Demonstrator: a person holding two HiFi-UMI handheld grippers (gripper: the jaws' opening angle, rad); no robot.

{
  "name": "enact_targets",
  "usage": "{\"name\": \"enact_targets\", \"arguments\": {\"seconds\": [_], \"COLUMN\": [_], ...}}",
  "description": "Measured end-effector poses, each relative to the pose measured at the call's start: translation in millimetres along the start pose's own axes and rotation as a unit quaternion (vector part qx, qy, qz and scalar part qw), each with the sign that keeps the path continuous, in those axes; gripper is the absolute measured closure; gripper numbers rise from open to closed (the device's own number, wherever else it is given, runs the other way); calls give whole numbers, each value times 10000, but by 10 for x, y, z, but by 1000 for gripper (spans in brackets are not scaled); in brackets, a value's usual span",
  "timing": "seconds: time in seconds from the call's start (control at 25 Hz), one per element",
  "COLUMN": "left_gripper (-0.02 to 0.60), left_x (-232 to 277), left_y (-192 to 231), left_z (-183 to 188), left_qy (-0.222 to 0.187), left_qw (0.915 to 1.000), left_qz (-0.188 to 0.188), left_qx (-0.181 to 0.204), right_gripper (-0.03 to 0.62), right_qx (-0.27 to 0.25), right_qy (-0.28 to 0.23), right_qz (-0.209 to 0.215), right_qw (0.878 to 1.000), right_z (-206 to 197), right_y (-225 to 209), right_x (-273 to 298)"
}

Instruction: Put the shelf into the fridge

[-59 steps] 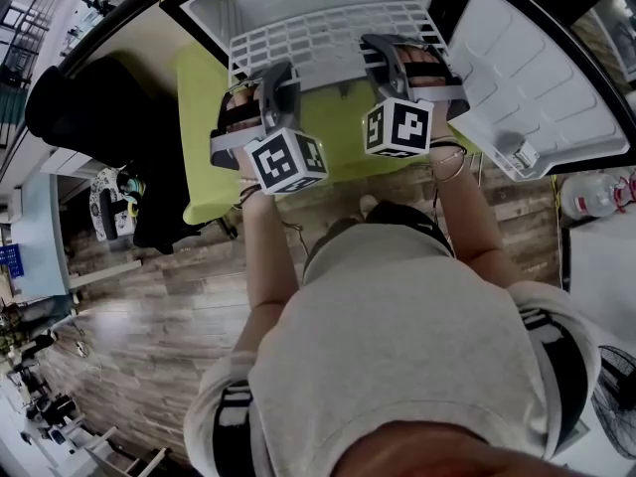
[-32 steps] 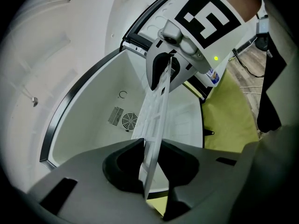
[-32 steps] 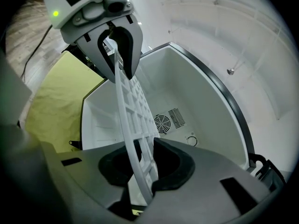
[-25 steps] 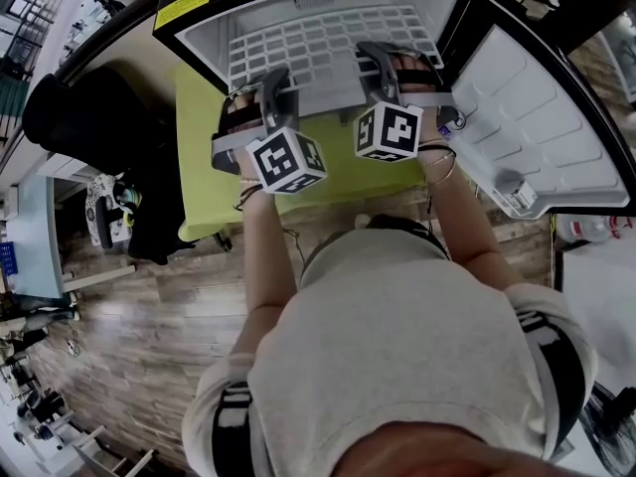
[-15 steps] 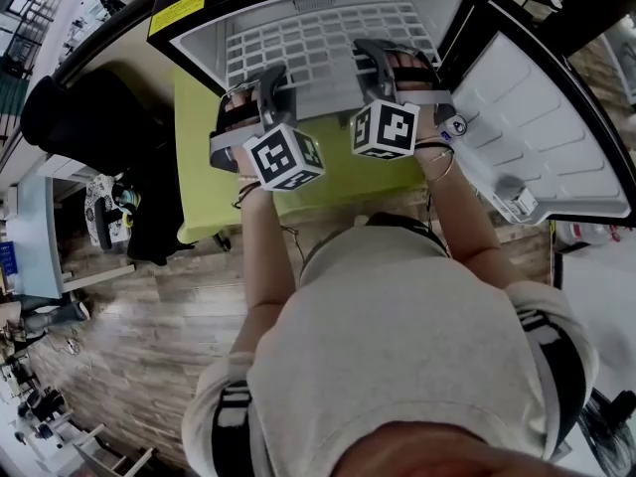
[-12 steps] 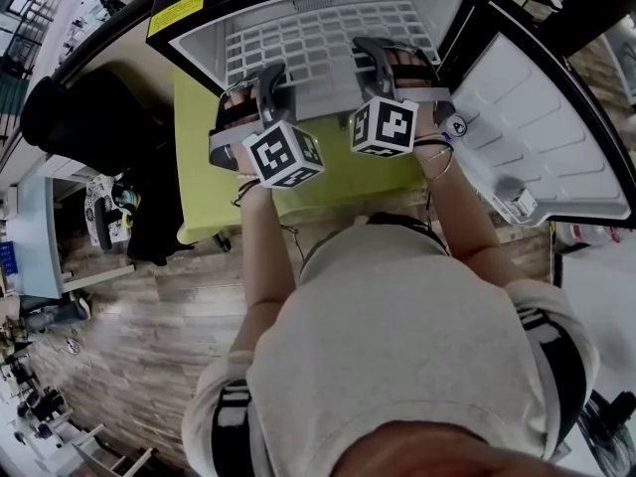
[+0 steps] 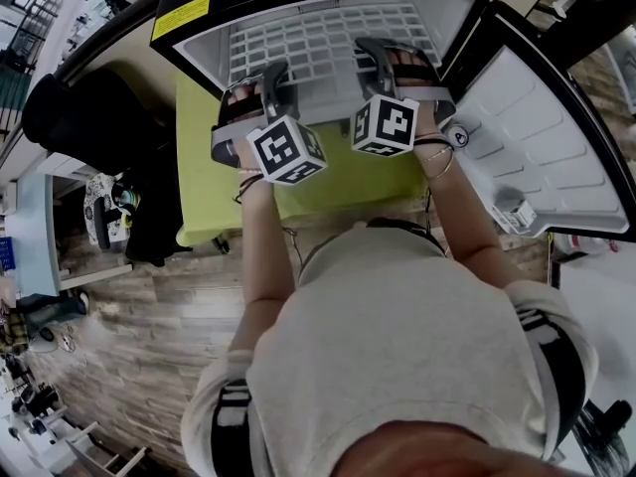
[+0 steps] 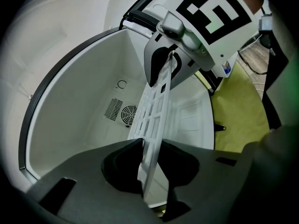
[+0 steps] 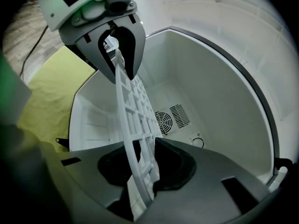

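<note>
From above the person, the head view looks steeply down onto the open fridge (image 7: 209,43). The left gripper view and right gripper view ride close behind their jaws, both facing its rear fan vent (image 8: 128,112).

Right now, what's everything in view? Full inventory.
shelf: one, white grid, in the fridge opening
fridge: one, black shell, white inside
door: one, white liner, open at right
fan grille: one, white, fridge back wall
sticker: one, yellow, fridge top edge
green surface: one, yellow-green, under the fridge
floor: wood planks, below
left tongs: grey, closed on shelf edge
right tongs: grey, on shelf edge, jaws just been opening
marker cubes: two, black-and-white, one per tongs
</note>
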State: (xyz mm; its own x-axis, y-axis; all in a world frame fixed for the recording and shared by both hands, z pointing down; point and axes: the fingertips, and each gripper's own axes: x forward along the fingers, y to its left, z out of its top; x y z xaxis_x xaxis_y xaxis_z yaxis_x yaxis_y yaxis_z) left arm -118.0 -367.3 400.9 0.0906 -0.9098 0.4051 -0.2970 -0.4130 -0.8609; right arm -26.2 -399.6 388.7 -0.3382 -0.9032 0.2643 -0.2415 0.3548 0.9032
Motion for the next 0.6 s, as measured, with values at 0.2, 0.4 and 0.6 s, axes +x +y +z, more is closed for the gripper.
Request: {"name": "enact_targets", "arguments": {"seconds": [0.2,0.4,0.6], "left_gripper": [495,491,463], "left_x": [31,35,-3], "left_y": [20,8,13], "left_z": [2,0,33], "left_qy": [67,45,-174], "left_qw": [10000,9999,9976], "left_qz": [11,27,27], "left_qx": [-9,-111,-668], "right_gripper": [490,478,455], "right_qx": [63,185,371], "right_qy": [-38,-96,-192], "right_qz": [-33,25,300], "right_qw": [10000,9998,9987], "right_z": [-4,-7,17], "right_y": [-23,-6,26], "right_x": [25,18,-7]}}
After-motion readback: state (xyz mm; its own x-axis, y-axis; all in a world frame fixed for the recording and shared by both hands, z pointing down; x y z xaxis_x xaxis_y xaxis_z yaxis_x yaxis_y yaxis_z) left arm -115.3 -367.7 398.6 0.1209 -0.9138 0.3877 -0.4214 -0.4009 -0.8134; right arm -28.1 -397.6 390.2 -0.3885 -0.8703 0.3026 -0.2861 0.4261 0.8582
